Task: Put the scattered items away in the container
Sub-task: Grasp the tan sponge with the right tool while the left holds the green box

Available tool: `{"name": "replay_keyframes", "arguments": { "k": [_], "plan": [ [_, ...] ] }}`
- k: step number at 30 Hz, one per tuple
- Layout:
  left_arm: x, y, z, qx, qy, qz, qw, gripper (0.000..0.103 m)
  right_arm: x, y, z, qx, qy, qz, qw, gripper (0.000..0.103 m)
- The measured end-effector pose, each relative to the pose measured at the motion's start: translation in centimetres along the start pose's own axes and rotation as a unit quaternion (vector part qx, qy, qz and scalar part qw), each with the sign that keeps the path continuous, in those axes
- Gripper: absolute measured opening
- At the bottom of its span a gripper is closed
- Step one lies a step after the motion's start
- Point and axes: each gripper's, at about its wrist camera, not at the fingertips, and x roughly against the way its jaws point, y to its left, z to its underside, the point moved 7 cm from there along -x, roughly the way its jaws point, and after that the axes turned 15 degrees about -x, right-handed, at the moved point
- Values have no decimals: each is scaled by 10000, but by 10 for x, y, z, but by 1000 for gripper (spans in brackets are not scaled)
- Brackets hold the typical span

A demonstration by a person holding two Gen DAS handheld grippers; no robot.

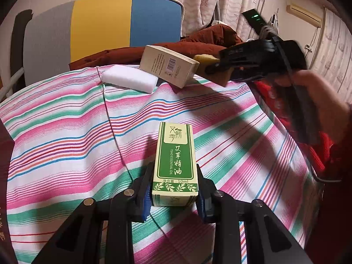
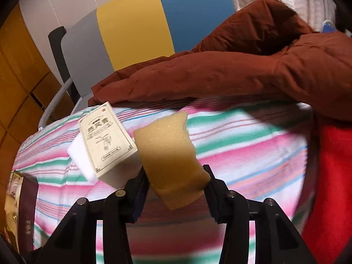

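In the left wrist view my left gripper (image 1: 175, 189) is shut on a green and cream essential oil box (image 1: 173, 154), which stands upright over the striped cloth (image 1: 66, 132). My right gripper (image 2: 176, 187) is shut on a yellow sponge (image 2: 169, 154), held tilted above the cloth. The left wrist view shows that same right gripper (image 1: 215, 62) and sponge (image 1: 203, 58) at the far edge. Just left of the sponge a cream carton (image 2: 107, 143) leans on a white foam block (image 2: 81, 160). The same carton (image 1: 168, 68) and block (image 1: 129, 79) also show in the left wrist view.
A brown jacket (image 2: 220, 77) is piled along the far edge of the cloth. A grey, yellow and blue chair back (image 2: 132, 26) stands behind it. Red fabric (image 2: 330, 176) lies at the right edge and a dark maroon box (image 2: 26, 209) at the left edge.
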Motion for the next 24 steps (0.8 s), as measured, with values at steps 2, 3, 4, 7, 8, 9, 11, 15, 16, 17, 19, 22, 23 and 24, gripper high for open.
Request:
{"name": "replay_keyframes", "arguments": {
  "k": [2,3,4,7,8,9,11,15,16,17,19,22,23,24],
  "plan": [
    [0,0,0,-2,1,-1,10000,32,12,-1,8,-86,97,61,9999,47],
    [0,0,0,-6,2,-6,10000,32,19,-2,14,-220,171,67,9996,47],
    [0,0,0,-13,4,-13,10000,32,24,-2,20,-380,245,48,9990,47],
    [-1,0,-1,-22,6,-24,10000,32,39,-4,46,-993,549,-245,9932,47],
    [-1,0,-1,-27,7,-29,10000,32,43,-1,58,-1132,607,-368,9910,47],
    [-1,1,-1,-26,6,-25,10000,32,47,3,68,-1182,641,-443,9899,47],
    [0,1,-1,-4,-9,-3,10000,31,51,13,88,-1212,683,-550,9888,47],
    [4,2,-1,44,-22,1,10000,30,53,27,122,-1259,728,-624,9874,47],
    [7,1,0,66,-13,1,10000,30,52,30,127,-1159,683,-600,9891,47],
    [9,1,1,87,0,1,10000,30,51,33,129,-1052,621,-602,9907,47],
    [15,3,3,188,24,21,9998,30,52,35,130,-834,529,-513,9938,47],
    [30,4,12,369,-10,42,9993,30,56,42,128,-628,429,-605,9953,47],
    [33,3,15,365,-15,37,9993,30,56,43,128,-620,442,-651,9950,47],
    [39,2,19,351,-15,26,9994,30,55,47,129,-624,496,-779,9938,47]
  ]
}}
